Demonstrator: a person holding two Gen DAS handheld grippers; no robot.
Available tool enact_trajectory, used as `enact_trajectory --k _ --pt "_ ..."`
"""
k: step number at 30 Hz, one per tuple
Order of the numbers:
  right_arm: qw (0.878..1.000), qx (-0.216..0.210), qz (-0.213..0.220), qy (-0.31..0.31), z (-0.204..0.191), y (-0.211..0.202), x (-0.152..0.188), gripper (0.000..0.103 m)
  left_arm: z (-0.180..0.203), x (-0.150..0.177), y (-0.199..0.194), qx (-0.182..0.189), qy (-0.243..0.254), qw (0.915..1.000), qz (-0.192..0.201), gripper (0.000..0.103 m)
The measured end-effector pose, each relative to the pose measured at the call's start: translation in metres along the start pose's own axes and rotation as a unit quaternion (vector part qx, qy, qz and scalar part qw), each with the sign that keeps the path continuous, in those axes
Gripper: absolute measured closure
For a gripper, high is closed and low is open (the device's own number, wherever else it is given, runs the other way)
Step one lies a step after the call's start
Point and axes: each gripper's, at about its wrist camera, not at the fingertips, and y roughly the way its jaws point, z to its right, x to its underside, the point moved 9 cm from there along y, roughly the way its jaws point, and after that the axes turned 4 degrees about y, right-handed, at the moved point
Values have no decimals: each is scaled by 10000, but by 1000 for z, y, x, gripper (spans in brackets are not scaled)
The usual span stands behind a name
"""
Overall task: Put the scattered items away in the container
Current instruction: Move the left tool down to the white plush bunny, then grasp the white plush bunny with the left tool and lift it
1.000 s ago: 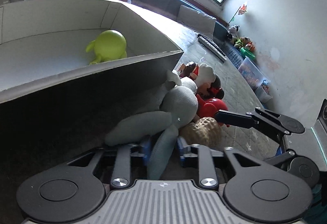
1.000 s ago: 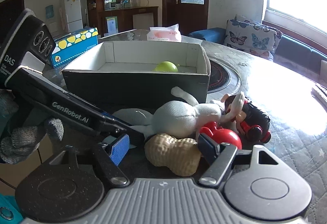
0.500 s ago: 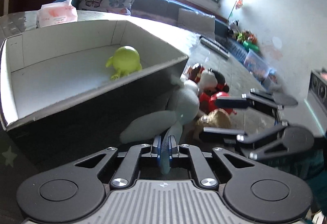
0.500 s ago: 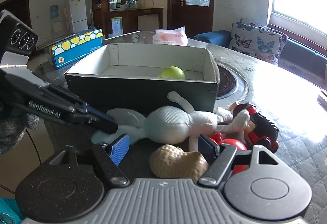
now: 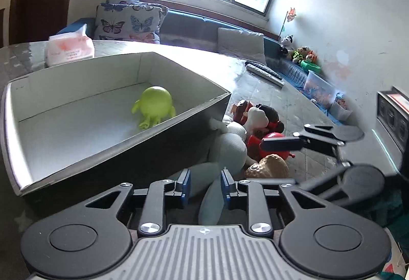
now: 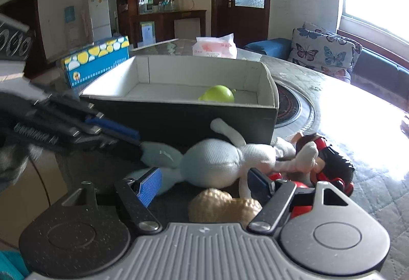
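A grey plush rabbit (image 6: 217, 162) lies on the table against the dark box (image 6: 179, 116). In the left wrist view my left gripper (image 5: 203, 184) stands open, its blue pads either side of the rabbit's ears (image 5: 212, 200). The box (image 5: 102, 152) holds a green round toy (image 5: 154, 106), also visible in the right wrist view (image 6: 217, 94). My right gripper (image 6: 204, 184) is open above a tan peanut toy (image 6: 222, 207). A red toy (image 5: 268, 142) and a doll with black and red parts (image 6: 327, 160) lie beside the rabbit.
A tissue pack (image 6: 216, 47) and a blue-and-yellow carton (image 6: 97, 60) stand behind the box. A round stove plate (image 6: 291, 106) is set into the table right of the box. Remote controls (image 5: 265, 71) lie at the far table edge.
My left gripper was shut on the rabbit's ear half a second ago and now stands open. The rabbit has been dragged left along the box. Both grippers have risen slightly.
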Motion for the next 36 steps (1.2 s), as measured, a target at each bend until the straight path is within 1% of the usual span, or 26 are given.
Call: enact_trajectory --k 2,8,11,14,18,19,22,23,26,31,36 --pt "10000 54 -30 -59 0 0 4 27 3 -2 9 32 29 10000 -63 75" --pt "9989 360 -45 -307 2 5 9 27 16 -9 25 200 339 9992 59 72" --pt "9977 514 -77 -425 5 5 13 27 18 -3 33 224 480 9986 -39 71" --pt "9971 632 -113 -417 12 2 18 27 17 4 39 224 519 9982 -193 71" --pt "9969 732 -90 -272 22 -1 20 27 16 8 41 286 488 9982 -182 73" --pt "9967 759 -91 -255 24 -2 20 27 16 10 40 286 526 9981 -165 74" --pt "9961 844 -95 -245 29 -3 20 27 17 13 39 299 604 9976 -173 89" --pt "9959 870 -93 -240 30 -4 20 27 17 14 38 320 583 9976 -183 91" --pt "9954 942 -50 -168 35 -7 19 27 14 19 30 379 542 9976 -207 93" --pt "9954 955 32 -110 39 -11 14 27 8 30 12 330 631 9970 -307 93" --pt "9968 781 86 -129 31 -12 9 27 -5 40 -11 138 580 9975 -388 93"
